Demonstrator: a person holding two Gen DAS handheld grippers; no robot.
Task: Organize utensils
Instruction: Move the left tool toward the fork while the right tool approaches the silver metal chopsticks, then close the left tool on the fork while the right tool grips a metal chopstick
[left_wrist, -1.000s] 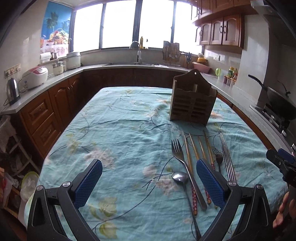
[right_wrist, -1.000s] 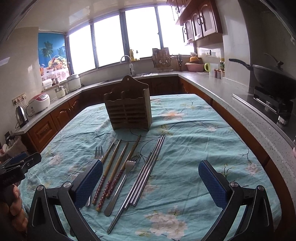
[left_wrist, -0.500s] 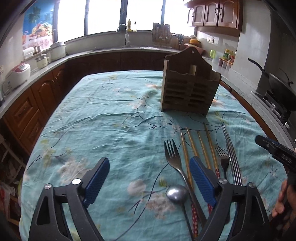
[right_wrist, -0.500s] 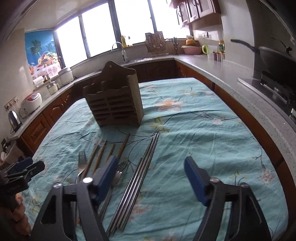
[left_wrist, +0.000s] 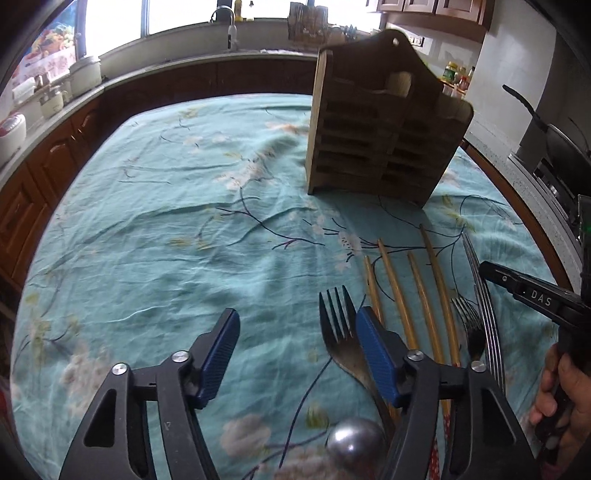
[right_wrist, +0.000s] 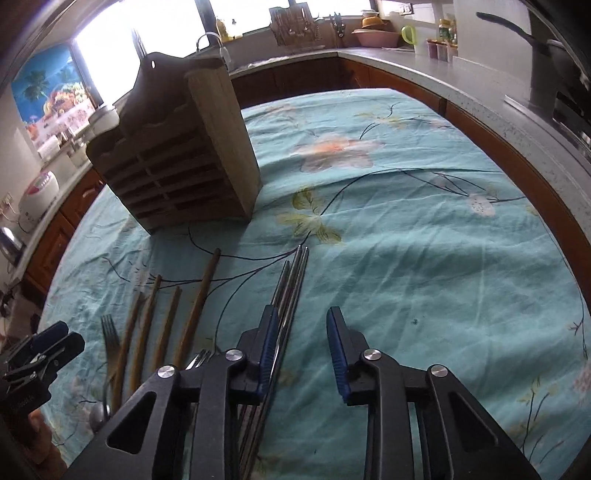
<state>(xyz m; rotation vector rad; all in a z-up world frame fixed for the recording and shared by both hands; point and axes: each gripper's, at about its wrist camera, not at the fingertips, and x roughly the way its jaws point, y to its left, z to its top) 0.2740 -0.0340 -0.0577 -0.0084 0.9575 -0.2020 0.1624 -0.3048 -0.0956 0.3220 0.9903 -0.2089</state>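
A wooden utensil holder (left_wrist: 384, 125) (right_wrist: 177, 155) stands upright on the teal flowered tablecloth (left_wrist: 166, 221). In front of it lie a large fork (left_wrist: 340, 332), a spoon (left_wrist: 354, 443), several wooden chopsticks (left_wrist: 417, 295) (right_wrist: 162, 325), a small fork (left_wrist: 469, 325) and several metal chopsticks (right_wrist: 291, 280) (left_wrist: 484, 306). My left gripper (left_wrist: 295, 336) is open and low over the cloth, its right finger beside the large fork. My right gripper (right_wrist: 301, 343) is open and empty, its left finger at the metal chopsticks.
The table's edge curves close on the right, with a stone counter (right_wrist: 480, 85) and a wok (left_wrist: 561, 144) beyond. Kitchen cabinets (left_wrist: 44, 166) and a sink counter (left_wrist: 221, 55) ring the far side. Bare cloth lies left of the utensils.
Both grippers have moved forward and down toward the utensils, and their jaws have narrowed. The holder looms larger in both views. No utensil has moved.
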